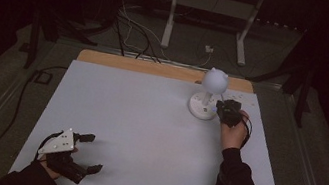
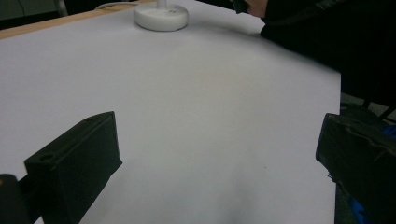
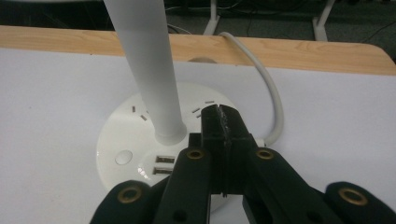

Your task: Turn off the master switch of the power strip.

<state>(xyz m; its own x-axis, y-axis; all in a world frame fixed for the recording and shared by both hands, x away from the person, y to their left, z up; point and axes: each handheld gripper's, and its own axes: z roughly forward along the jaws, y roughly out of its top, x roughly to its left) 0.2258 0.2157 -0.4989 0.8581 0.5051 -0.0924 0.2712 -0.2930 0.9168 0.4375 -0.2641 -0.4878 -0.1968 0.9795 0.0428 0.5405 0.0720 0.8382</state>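
A white desk lamp [image 1: 215,81] with a round head stands on its disc base [image 1: 200,109] at the back right of the white table top [image 1: 147,120]. My right gripper [image 1: 223,110] is shut at the base's right side. In the right gripper view its jaws [image 3: 222,114] meet with nothing between them, tips over the base [image 3: 126,140] just right of the stem [image 3: 149,70]. Near the front left corner, my left gripper [image 1: 94,152] rests open and holds nothing. In its own view its jaws [image 2: 217,135] stand wide apart over bare table, the lamp base [image 2: 161,17] far off.
The lamp's white cable [image 3: 275,107] curves from the base toward the wooden back edge [image 1: 156,68]. Two USB ports [image 3: 163,164] and a round button [image 3: 123,157] sit on the base's front. Cables [image 1: 132,31] and a white table frame [image 1: 212,9] lie on the floor beyond.
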